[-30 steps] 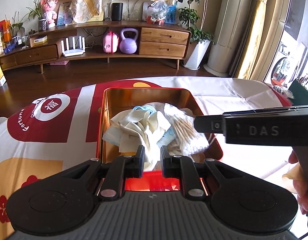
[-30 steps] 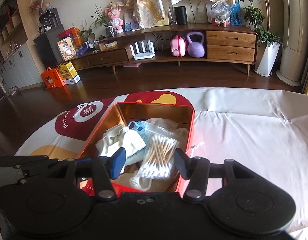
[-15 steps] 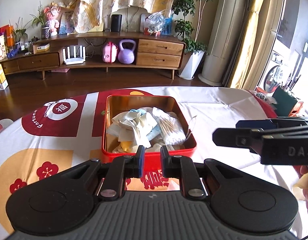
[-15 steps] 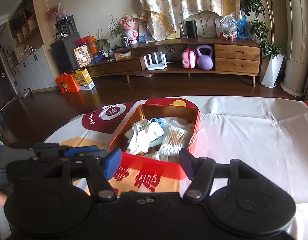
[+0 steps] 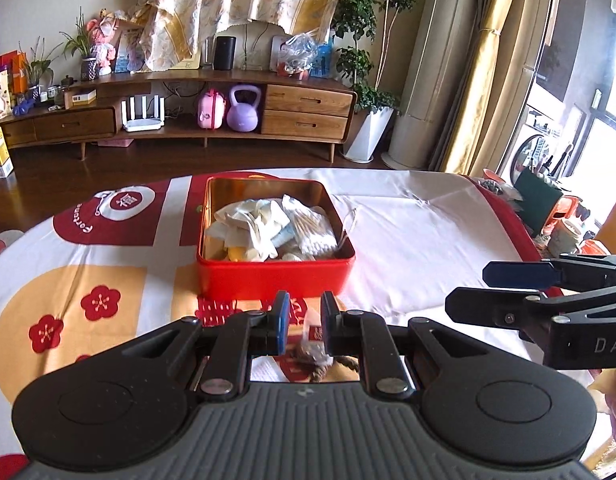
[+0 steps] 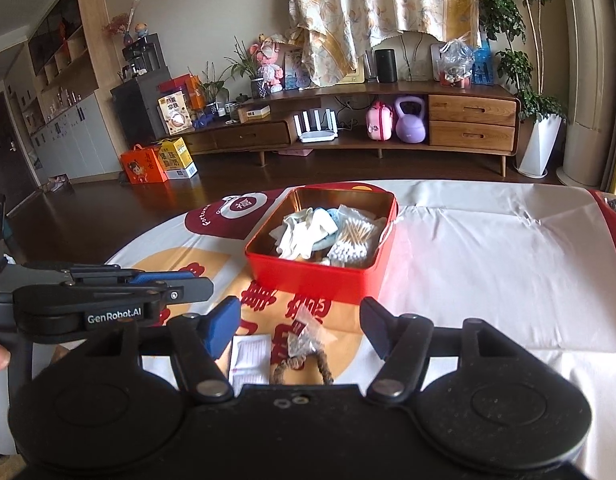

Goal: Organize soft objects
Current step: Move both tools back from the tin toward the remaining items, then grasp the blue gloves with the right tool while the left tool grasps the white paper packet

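Note:
A red tin (image 5: 276,276) (image 6: 315,280) stands on the table ahead of both grippers, apart from them. In it lie pale cloth gloves (image 5: 256,220) (image 6: 304,232) and a bag of cotton swabs (image 5: 311,232) (image 6: 351,240). My left gripper (image 5: 304,316) (image 6: 188,282) is shut to a narrow slit and holds nothing. My right gripper (image 6: 300,316) (image 5: 469,290) stands open wide, empty. Below them on the cloth lies a small clear packet (image 6: 304,340) (image 5: 315,344) on a brown cord loop (image 6: 292,364).
A white paper slip (image 6: 250,360) lies beside the packet. The tablecloth (image 5: 88,264) has red and yellow patterns on the left and is plain white on the right. Clutter (image 5: 539,200) sits at the table's far right edge. A low wooden cabinet (image 6: 467,128) lines the far wall.
Both grippers have drawn back and up from over the tin, which now stands farther ahead. The right jaws have widened. The packet and cord have come into view.

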